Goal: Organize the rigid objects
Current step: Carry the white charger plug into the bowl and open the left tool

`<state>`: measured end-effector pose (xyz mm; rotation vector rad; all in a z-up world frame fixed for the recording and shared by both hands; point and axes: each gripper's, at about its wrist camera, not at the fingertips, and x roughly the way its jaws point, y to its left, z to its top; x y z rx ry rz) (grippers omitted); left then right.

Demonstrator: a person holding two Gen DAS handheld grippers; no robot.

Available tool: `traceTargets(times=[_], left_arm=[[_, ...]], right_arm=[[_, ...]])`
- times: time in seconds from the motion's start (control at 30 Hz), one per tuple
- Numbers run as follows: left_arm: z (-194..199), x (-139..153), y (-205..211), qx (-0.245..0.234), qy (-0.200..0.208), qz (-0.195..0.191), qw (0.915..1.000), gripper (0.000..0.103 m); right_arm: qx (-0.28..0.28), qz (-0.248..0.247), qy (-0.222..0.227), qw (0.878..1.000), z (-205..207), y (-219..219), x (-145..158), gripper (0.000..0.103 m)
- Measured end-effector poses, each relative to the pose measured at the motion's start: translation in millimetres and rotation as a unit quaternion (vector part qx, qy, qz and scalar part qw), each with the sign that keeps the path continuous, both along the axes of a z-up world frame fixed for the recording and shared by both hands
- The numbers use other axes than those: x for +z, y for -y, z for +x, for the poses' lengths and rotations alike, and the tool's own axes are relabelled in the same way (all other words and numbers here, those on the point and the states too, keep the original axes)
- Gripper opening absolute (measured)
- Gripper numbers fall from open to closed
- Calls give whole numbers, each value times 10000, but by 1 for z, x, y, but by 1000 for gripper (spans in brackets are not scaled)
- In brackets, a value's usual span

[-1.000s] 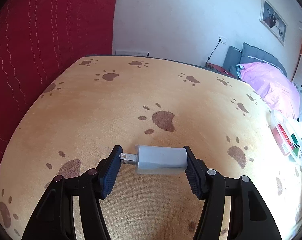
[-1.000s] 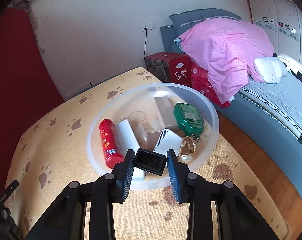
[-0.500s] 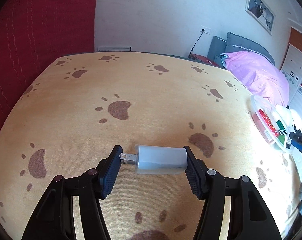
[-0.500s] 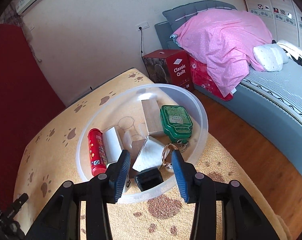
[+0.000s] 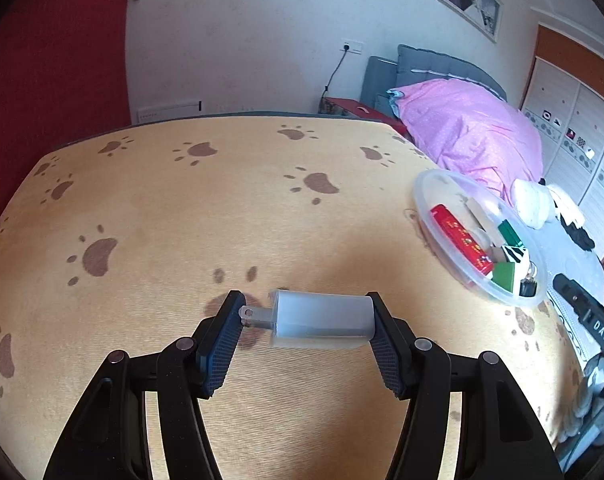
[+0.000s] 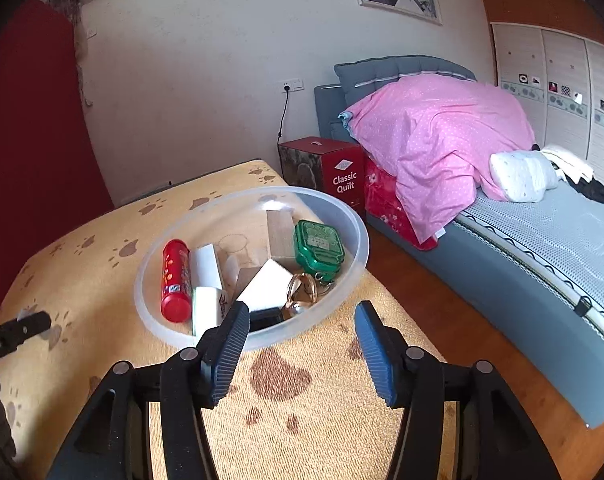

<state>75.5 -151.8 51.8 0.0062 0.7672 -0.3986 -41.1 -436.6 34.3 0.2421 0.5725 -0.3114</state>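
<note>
My left gripper (image 5: 306, 334) has its jaws closed end to end on a white plug-in charger (image 5: 321, 319): one pad presses the tip of the metal prongs, the other the flat far end of the body. That is a thin hold. The prong tip is a small, hard contact, so I judge the charger could pivot or squirt out sideways if I swing fast or loosen at all, and it would land on the paw-print tabletop (image 5: 182, 208) short of the goal.

The clear plastic bowl (image 5: 430, 184) sits at about two o'clock from that gripper, near the tabletop's right edge. It already holds a red tube (image 6: 176, 280), a green case (image 6: 318, 245), wooden blocks, a key ring and a small black piece. A drop from high up could bounce off that clutter and over the low rim, toward the floor beside the bed (image 6: 542, 240).

My right gripper (image 6: 300, 344) hangs just short of the bowl's near rim, jaws spread wide and holding nothing. It stands close to the left one's path, so the two could knock together.
</note>
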Motion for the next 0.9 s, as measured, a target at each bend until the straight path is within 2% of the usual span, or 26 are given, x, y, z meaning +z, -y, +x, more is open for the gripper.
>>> traceTargets(times=[0.13,0.43,0.9], left_arm=[[-1,6,37,-272,36,47,9996,61],[0,17,109,-823,118,63,9965,61],[17,14,176,-1244,-36,-55,9922,61]], right_arm=[[231,130,-84,9996,-2,1,-5,60],[121,663,-191,9975,-3,24,-14,61],[119,887,-348,9954,0,31,-22,61]])
